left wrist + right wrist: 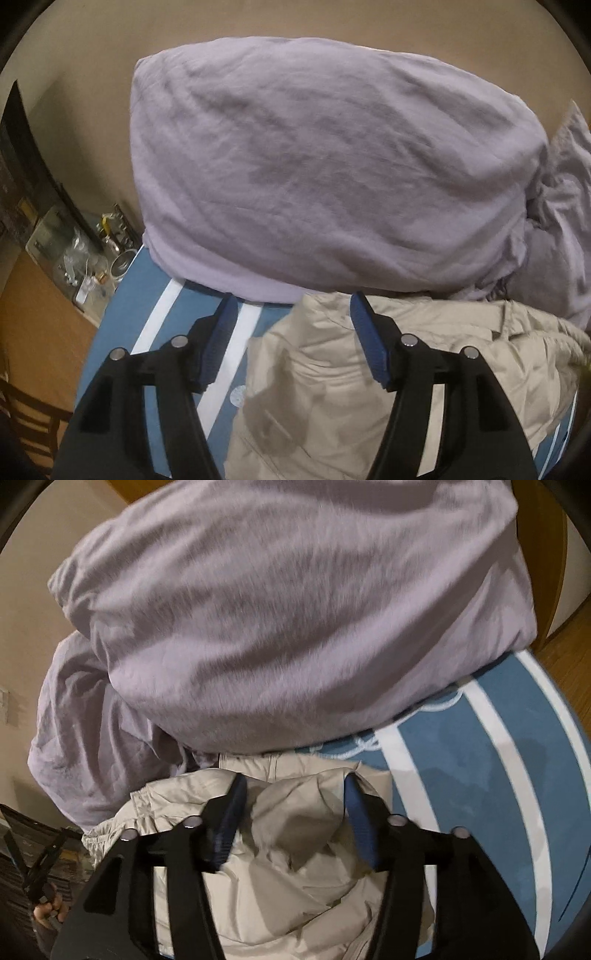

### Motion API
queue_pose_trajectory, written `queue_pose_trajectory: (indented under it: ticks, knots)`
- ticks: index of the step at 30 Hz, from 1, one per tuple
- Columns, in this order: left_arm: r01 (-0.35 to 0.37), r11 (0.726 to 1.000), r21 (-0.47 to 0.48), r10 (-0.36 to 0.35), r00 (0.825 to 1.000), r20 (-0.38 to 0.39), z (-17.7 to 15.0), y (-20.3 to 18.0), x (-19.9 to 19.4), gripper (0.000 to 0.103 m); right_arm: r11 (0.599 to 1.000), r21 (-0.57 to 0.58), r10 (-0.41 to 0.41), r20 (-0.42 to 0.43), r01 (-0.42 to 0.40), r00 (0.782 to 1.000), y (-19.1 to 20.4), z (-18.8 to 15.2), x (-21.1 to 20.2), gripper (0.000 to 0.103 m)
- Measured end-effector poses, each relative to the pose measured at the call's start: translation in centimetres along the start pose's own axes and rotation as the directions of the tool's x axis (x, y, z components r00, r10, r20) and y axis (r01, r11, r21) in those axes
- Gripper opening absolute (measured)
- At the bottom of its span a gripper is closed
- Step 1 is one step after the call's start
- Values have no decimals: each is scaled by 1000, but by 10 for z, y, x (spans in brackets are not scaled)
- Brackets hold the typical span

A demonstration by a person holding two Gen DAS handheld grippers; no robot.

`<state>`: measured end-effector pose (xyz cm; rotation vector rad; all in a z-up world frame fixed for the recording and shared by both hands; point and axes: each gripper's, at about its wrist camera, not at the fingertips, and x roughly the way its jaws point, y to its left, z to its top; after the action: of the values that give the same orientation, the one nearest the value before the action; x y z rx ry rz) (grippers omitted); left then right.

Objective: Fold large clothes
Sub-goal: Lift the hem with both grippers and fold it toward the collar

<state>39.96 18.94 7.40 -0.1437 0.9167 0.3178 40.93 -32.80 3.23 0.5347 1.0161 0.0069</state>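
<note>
A beige padded jacket (424, 369) lies crumpled on a blue sheet with white stripes (166, 332). My left gripper (291, 306) is open above the jacket's left edge, holding nothing. In the right wrist view the same jacket (295, 886) lies under my right gripper (293, 788), which is open with its jaws on either side of a raised fold and holds nothing. The blue striped sheet (480, 775) shows to the right of it.
A large lilac duvet bundle (314, 166) lies just beyond the jacket, also in the right wrist view (277, 627). A cluttered side table (85, 258) stands left of the bed. The other gripper (40, 860) shows at far left.
</note>
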Motion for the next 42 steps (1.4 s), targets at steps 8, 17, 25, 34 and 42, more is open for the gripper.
queue_pose_trajectory:
  ticks: [8,17,25,34,42]
  knots:
    - [93,992,82,-89,995,-53,-41,-49,6,64,978,-196,-64,7,64,998,52,-41,7,63]
    - [148,984,104,-136,984,-114,-76,-86,21,64,940,-300,-126,138,163,982,85,-50,0,64]
    - [149,986,78,-138,982,-131,-81,-94,33,64,931,-335,-118,102,146,988,98,-48,16,66]
    - [146,988,53,-137,980,-145,-75,-96,44,65,924,-359,-96,117,132,989,110,-34,17,66]
    - [142,989,47,-133,979,-154,-75,-99,52,66,899,-434,-33,52,52,998,138,-45,31,66]
